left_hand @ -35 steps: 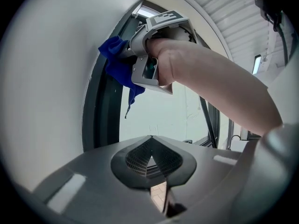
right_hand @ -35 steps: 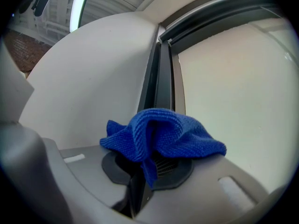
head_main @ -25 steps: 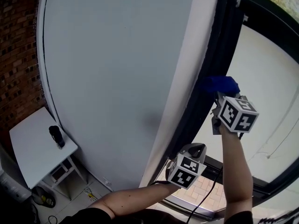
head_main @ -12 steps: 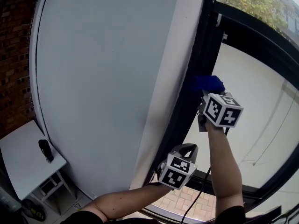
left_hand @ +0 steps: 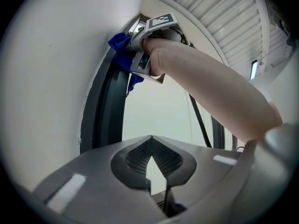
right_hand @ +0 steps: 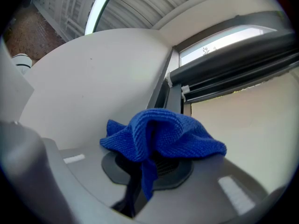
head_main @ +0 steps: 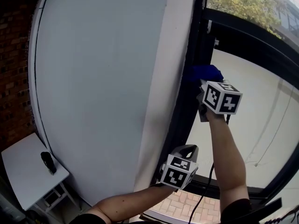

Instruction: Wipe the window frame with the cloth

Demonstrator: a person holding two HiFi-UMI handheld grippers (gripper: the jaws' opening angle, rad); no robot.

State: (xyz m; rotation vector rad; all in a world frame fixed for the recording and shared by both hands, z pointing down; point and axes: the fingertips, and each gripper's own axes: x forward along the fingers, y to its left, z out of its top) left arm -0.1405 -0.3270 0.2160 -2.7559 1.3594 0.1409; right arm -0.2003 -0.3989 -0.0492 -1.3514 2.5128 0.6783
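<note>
Right gripper [right_hand: 148, 168]: jaws clamped on the blue cloth [right_hand: 161, 133], pinched at a gathered fold; the rest bunches loose above the jaws.

Location: in the head view the cloth [head_main: 202, 72] sits right of centre in the upper half, against the dark window frame [head_main: 186, 107]. It is probably touching the frame, but contact is not clearly resolved.

Left gripper [left_hand: 151, 158]: jaws together, nothing between them. It is low in the head view, beside the frame's lower run.

Handling judgement: the knit cloth is light, soft and limp, and will drape and snag rather than slide stiffly. Grip it at the bunched middle and leave a free pad of fabric to bear on the frame.
</note>
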